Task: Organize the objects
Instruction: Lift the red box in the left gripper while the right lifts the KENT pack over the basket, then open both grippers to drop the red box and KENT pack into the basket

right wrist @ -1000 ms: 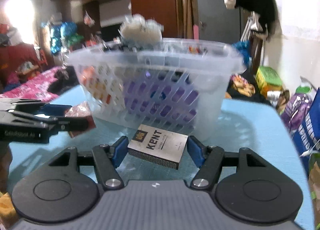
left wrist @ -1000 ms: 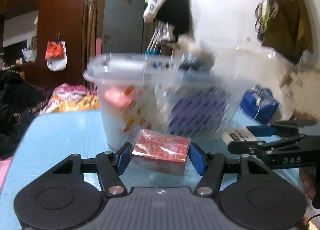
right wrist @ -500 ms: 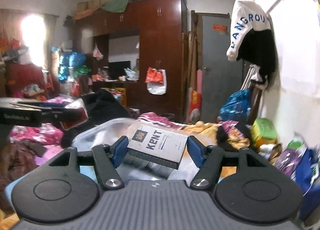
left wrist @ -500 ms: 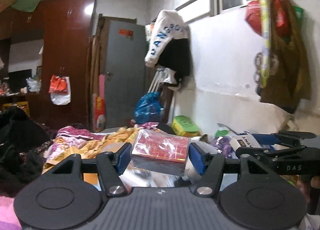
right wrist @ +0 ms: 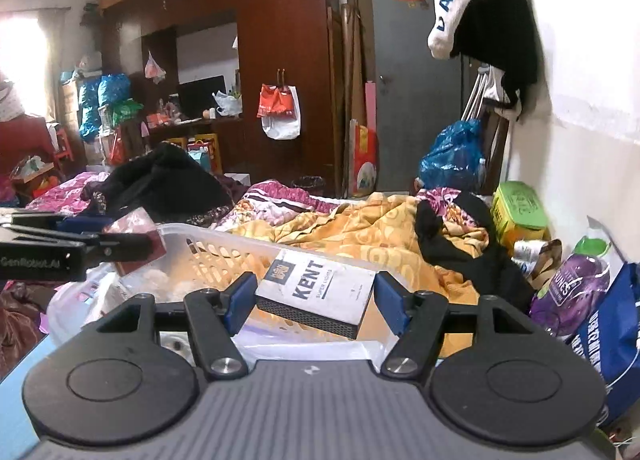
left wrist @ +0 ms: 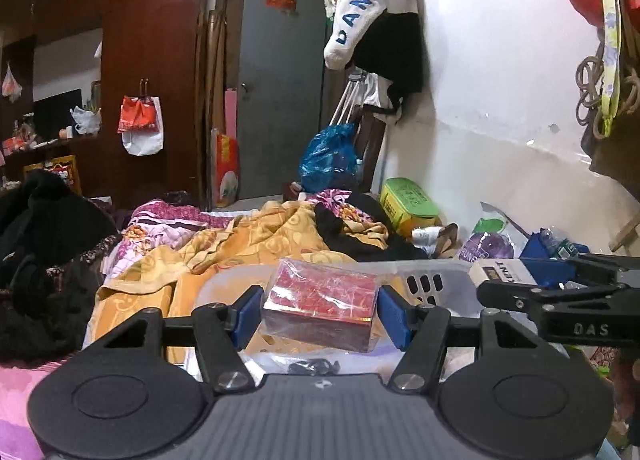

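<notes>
Both boxes raised above basket (right wrist: 224,248) | white box (right wrist: 320,292): "KENT SUPER LIGHTS"

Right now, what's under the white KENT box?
The KENT box, pinched in the right gripper, hangs above the clear plastic basket. Through the basket's holes, orange blanket shows. The gripper's body hides the basket's bottom.
</notes>
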`<state>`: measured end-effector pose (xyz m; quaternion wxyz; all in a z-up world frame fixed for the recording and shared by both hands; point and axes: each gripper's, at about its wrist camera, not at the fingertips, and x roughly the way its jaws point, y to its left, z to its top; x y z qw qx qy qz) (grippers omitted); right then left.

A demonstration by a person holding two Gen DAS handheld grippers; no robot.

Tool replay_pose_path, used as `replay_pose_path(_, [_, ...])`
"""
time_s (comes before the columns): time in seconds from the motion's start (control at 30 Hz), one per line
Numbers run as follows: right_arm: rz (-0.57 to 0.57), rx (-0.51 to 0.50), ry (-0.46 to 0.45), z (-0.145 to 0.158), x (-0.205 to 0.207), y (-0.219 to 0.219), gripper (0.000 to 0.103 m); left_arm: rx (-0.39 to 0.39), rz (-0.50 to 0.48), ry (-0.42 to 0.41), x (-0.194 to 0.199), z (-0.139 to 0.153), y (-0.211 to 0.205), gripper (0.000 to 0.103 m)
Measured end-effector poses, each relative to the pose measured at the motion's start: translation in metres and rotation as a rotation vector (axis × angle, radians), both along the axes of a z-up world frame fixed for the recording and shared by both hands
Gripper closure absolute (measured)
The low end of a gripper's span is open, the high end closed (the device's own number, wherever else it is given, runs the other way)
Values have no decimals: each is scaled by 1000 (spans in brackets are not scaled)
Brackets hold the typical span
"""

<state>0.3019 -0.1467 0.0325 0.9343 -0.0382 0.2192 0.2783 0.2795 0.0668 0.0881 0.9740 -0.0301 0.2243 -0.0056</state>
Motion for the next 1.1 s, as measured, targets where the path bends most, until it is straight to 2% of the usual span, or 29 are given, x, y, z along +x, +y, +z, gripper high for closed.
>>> replay_pose_path(0.23, [30,11,2,-1,-6,-1,36,21,26,-5,3,0,-2,38])
replay_pose_path(0.33, [45,-15,-12,0,-8,2,34,9,11,1,4,-3,-3,37])
replay_pose_path(0.4, [43,-19,-28,2,-13,3,21,8,-8,-11,4,-5,-3,28])
replay_pose_path(0.43, [40,-10,-33,3,-15,2,2,16,-10,-16,2,-5,-4,14])
replay_pose_path(0.47, [35,8,-44,5,-18,0,0,27,-6,-25,0,-6,-5,3])
replay_pose_path(0.6, [35,53,-46,12,-31,-9,0,80,-4,-79,-15,-6,-13,0])
replay_pose_path(0.77, [34,27,-83,17,-52,-14,0,65,-22,-142,-47,0,-13,0])
replay_pose_path(0.87, [33,16,-82,22,-65,-17,0,108,-22,-180,-67,3,-19,0])
replay_pose_path(0.93, [16,11,-100,26,-74,-20,0,133,-7,-187,-78,5,-22,0])
replay_pose_path(1.03, [-50,15,-154,30,-91,-24,0,121,-26,-191,-98,7,-22,0])
replay_pose_path(1.1, [-57,86,-186,31,-103,-32,0,100,-42,-167,-109,8,-22,0])
